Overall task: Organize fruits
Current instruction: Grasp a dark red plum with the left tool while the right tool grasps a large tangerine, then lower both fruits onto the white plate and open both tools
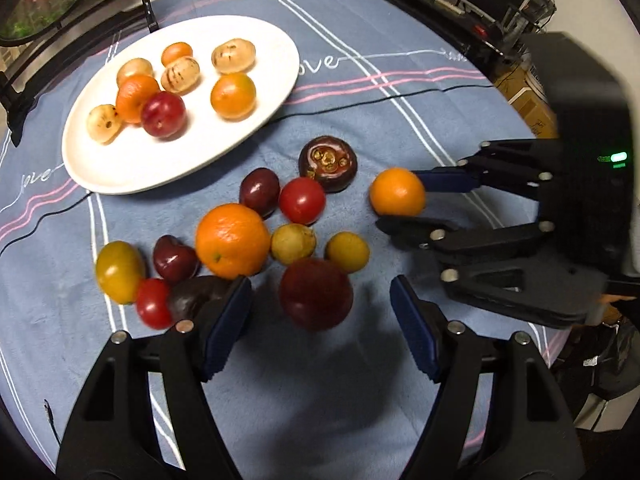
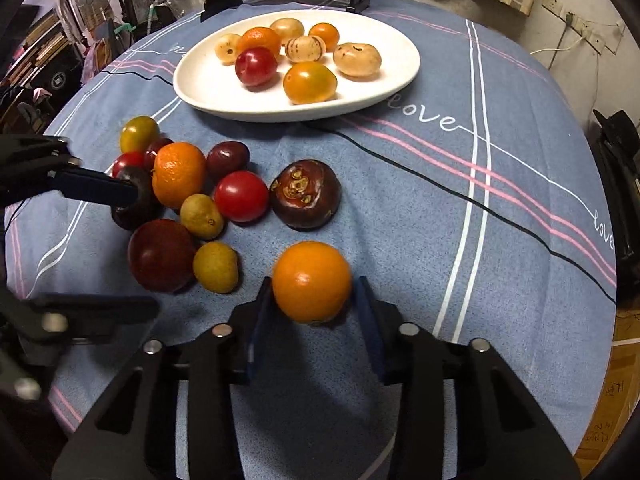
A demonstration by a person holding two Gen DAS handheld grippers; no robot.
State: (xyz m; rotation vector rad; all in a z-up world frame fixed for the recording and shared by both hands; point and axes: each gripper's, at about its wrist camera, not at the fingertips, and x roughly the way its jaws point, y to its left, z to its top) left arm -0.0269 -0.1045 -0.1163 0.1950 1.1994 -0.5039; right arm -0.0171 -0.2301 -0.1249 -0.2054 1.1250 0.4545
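Orange fruit (image 2: 311, 280) sits pinched in the right gripper (image 2: 312, 300), seemingly on the cloth (image 2: 440, 220). The left gripper (image 1: 320, 312) gapes empty over a dark red plum (image 1: 316, 294).

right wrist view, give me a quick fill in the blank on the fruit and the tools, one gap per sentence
1. The right tool has its fingers on either side of an ____ fruit.
2. The white plate holds one ____ plum among paler fruit.
3. The left tool hangs with its jaws ____ over the loose pile.
4. The tablecloth has the word ____ stitched on it.

Missing words: orange; red; open; love
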